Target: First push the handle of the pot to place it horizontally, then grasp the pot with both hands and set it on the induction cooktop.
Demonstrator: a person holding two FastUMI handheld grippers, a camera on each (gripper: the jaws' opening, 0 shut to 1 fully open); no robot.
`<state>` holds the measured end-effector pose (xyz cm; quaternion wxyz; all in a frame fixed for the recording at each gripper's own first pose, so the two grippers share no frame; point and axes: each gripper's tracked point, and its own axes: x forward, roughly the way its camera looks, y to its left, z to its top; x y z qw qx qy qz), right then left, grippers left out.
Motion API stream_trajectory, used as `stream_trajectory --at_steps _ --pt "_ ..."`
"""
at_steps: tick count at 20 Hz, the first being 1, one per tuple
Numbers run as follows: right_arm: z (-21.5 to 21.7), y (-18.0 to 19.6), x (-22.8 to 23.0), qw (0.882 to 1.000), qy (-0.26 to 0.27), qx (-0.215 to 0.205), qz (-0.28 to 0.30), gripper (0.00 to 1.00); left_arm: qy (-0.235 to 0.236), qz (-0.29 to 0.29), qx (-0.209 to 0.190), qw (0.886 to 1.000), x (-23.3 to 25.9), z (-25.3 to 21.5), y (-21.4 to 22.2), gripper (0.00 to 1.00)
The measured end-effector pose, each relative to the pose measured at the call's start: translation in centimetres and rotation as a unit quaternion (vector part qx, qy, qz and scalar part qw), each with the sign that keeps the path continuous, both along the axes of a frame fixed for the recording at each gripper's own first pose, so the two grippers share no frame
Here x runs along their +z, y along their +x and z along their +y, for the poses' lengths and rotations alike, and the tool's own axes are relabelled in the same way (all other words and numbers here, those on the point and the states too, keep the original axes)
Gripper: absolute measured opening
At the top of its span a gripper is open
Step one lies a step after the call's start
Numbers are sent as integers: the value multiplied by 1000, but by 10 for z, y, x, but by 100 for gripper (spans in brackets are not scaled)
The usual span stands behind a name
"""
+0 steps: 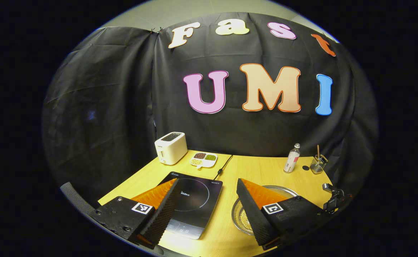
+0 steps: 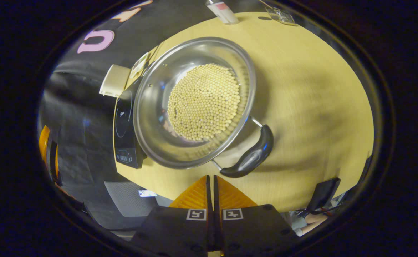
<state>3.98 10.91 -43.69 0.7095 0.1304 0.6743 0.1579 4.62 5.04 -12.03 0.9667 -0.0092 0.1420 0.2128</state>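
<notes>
Pot touches cooktop — rightward open.

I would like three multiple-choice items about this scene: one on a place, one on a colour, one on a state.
1. The toaster stands
A. behind the induction cooktop
B. beside the bottle
C. inside the pot

2. The pot's handle is
A. white
B. black
C. red

3. The right hand-held gripper is
A. wide open
B. shut, empty
C. clamped on the handle

Answers: 1 A, it stands at the table's far corner past the cooktop. 2 B, it looks glossy black. 3 B, its fingers meet short of the handle.
</notes>
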Motion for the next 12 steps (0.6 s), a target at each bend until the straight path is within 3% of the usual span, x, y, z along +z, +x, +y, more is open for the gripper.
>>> stream_trajectory --at_steps 2,3,4,12 --pt "-6 5 -4 1000 -1 -9 7 3 -1 3 1 1000 -1 0 7 93" --pt "-8 10 -5 1000 -2 -12 9 3 -1 5 2 1000 -2 -1 9 96" --pt "-10 14 -5 1000 -3 -16 9 0 -1 6 2 1000 -2 -2 11 93" --pt "-26 60 -9 999 -23 -45 -12 0 -14 18 -1 1000 -13 -9 24 96"
